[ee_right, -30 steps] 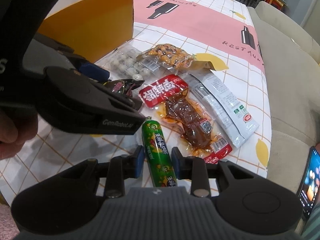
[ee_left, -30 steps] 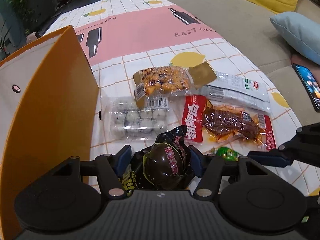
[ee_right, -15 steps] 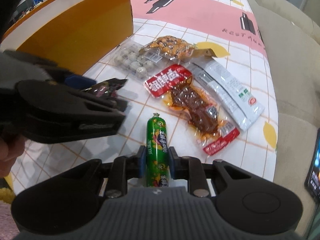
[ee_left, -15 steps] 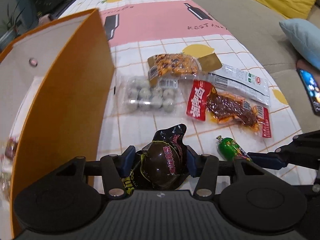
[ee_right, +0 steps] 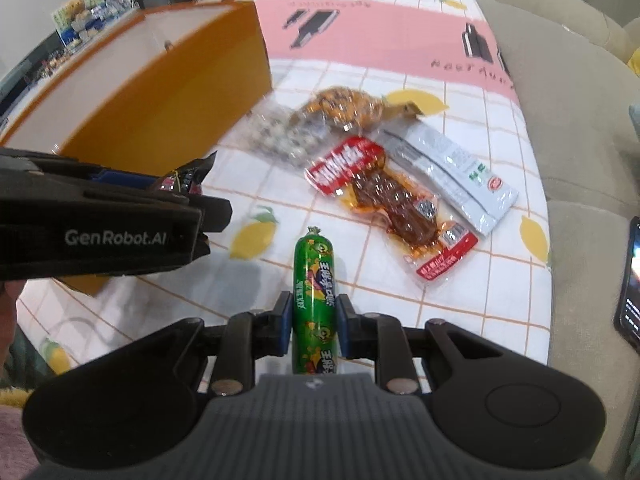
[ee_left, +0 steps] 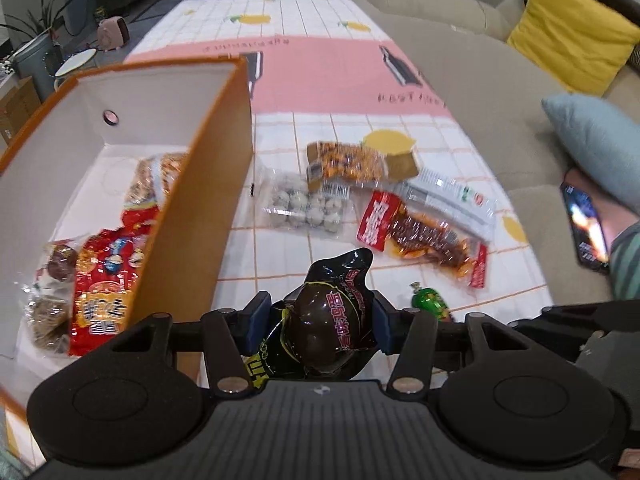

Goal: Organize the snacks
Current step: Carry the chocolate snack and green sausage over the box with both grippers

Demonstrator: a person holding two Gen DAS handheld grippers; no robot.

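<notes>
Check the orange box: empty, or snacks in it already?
Not empty. The orange box is open-topped, and the left wrist view shows several snack packets lying on its white floor.

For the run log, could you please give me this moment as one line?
left hand-held gripper: shut on dark pouch | right hand-held gripper: shut on green sausage | box: partly filled
</notes>
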